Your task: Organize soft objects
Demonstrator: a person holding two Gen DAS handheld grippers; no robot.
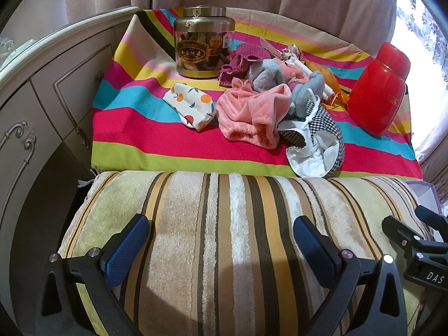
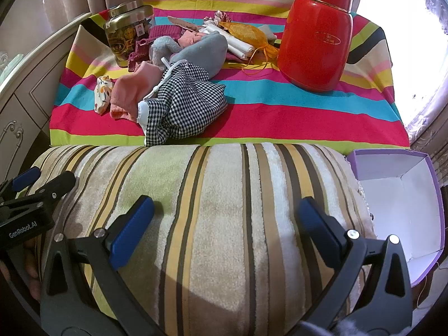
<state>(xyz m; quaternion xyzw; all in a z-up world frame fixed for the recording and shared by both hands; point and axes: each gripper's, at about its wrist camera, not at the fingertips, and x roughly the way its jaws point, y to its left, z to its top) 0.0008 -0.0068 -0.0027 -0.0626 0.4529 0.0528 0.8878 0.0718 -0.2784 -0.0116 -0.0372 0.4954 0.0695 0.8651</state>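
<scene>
Striped cushion (image 2: 224,224) before soft pile (image 2: 168,84)

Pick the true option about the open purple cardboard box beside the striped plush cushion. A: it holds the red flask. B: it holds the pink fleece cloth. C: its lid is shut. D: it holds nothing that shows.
D: the right wrist view shows the open purple cardboard box with only its bare white inside, while the pink fleece cloth and tall red flask sit on the rainbow-striped cloth.
</scene>
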